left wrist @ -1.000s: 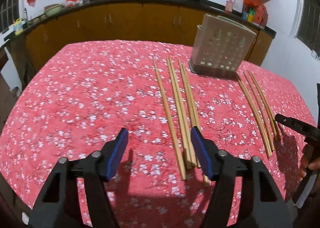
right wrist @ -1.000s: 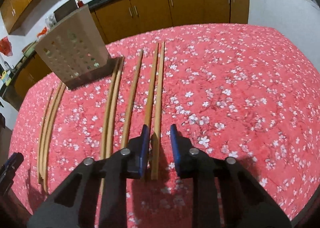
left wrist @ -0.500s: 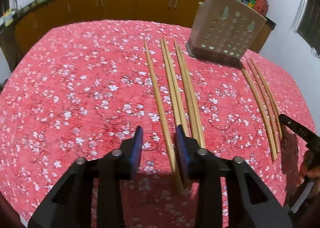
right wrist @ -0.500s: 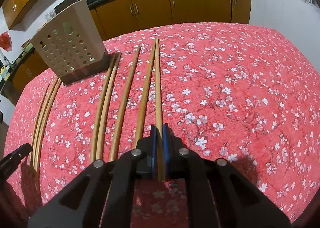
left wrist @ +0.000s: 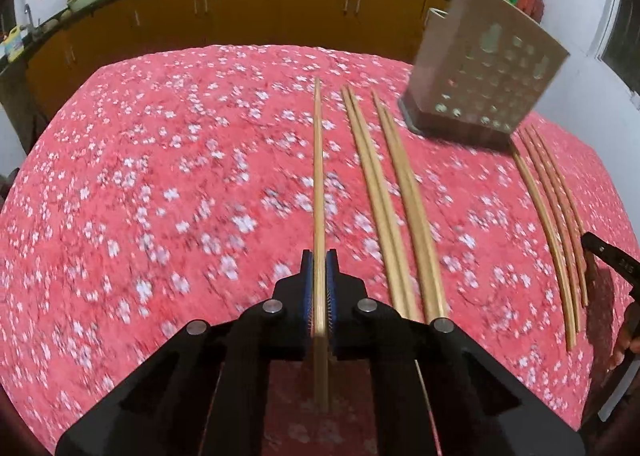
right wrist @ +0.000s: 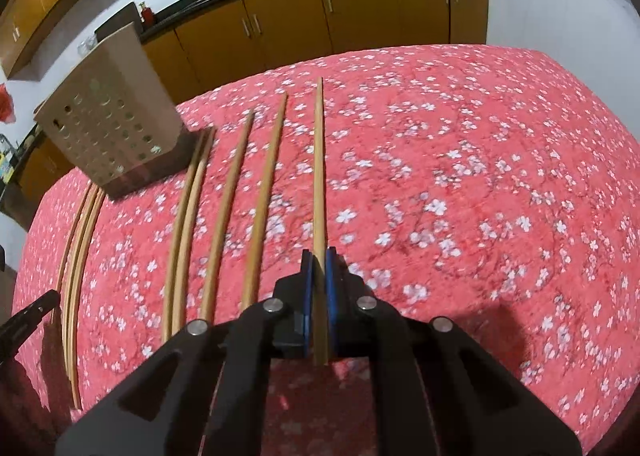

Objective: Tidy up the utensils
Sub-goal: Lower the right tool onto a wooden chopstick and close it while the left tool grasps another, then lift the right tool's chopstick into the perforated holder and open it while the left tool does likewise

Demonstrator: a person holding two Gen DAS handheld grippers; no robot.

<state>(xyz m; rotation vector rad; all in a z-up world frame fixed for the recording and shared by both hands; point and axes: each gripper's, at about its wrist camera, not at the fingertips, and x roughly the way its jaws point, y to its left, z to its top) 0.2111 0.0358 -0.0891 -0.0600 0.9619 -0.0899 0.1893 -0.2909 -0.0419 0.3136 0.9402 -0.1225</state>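
Note:
In the left wrist view my left gripper (left wrist: 319, 272) is just closing, and its blue pads press both sides of the leftmost wooden chopstick (left wrist: 318, 175) near its close end. Two chopstick pairs (left wrist: 396, 199) lie to its right on the red flowered tablecloth (left wrist: 160, 195). Three more chopsticks (left wrist: 554, 199) lie past the beige perforated utensil holder (left wrist: 484, 71). In the right wrist view my right gripper (right wrist: 319, 272) is shut on the rightmost chopstick (right wrist: 319, 175). Other chopsticks (right wrist: 224, 211) lie to its left, and the holder (right wrist: 108, 123) stands at the far left.
A black tool tip (left wrist: 608, 256) and a hand (left wrist: 626, 336) show at the right edge of the left wrist view. Another black tip (right wrist: 28, 316) shows at the left edge of the right wrist view. Orange cabinets (right wrist: 360, 11) with woks stand behind the table.
My left gripper moved forward over the leftmost chopstick and its jaws closed onto it. My right gripper's jaws closed on the rightmost chopstick, which now sits apart from its neighbour.

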